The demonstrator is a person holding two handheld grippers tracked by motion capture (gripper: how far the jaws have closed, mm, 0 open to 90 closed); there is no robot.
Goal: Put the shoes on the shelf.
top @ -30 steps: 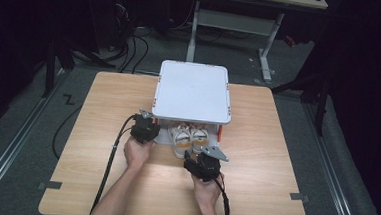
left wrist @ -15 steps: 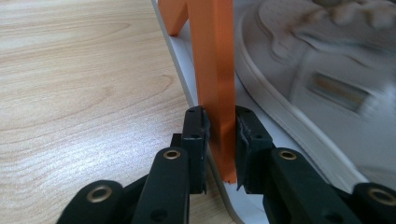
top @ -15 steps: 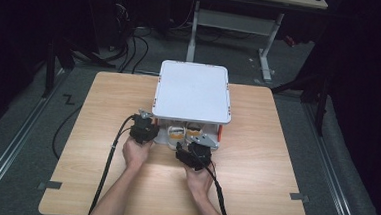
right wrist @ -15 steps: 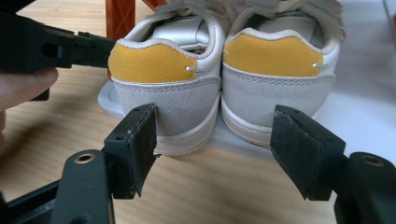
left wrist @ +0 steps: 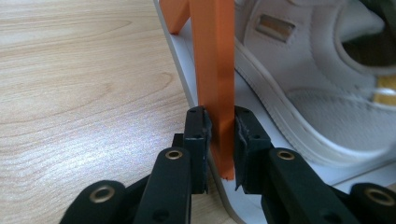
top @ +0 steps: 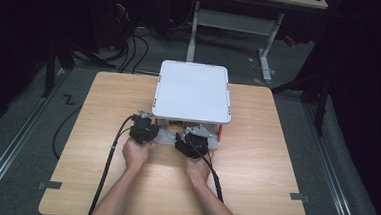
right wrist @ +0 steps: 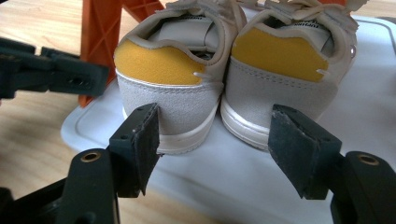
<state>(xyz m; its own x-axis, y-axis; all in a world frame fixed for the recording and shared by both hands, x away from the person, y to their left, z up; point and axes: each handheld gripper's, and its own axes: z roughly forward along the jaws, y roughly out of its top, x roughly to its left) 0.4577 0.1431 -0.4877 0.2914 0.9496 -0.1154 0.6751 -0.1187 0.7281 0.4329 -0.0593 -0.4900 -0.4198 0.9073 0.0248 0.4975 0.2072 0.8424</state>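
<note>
A white shelf rack (top: pixel 192 90) with orange legs stands at the middle of the wooden table (top: pixel 91 146). My left gripper (left wrist: pixel 220 140) is shut on the rack's front left orange leg (left wrist: pixel 215 70), just above the white bottom shelf (left wrist: pixel 180 51). A pair of white shoes with yellow heel patches stands on that bottom shelf (right wrist: pixel 224 177), heels toward me. My right gripper (right wrist: pixel 224 135) is open, its jaws spread just behind the heels of the left shoe (right wrist: pixel 173 74) and the right shoe (right wrist: pixel 280 70), touching neither. In the high view the left gripper (top: pixel 146 122) and right gripper (top: pixel 195 137) sit at the rack's front edge.
The rack's top shelf hides most of the shoes from above. Another orange leg (top: pixel 220 133) stands at the rack's front right. Cables trail from both grippers toward the table's near edge. Table legs and cables lie on the dark floor beyond the table.
My right gripper has moved left and forward, up to the shoes' heels under the rack. The left gripper has stayed on the orange leg.
</note>
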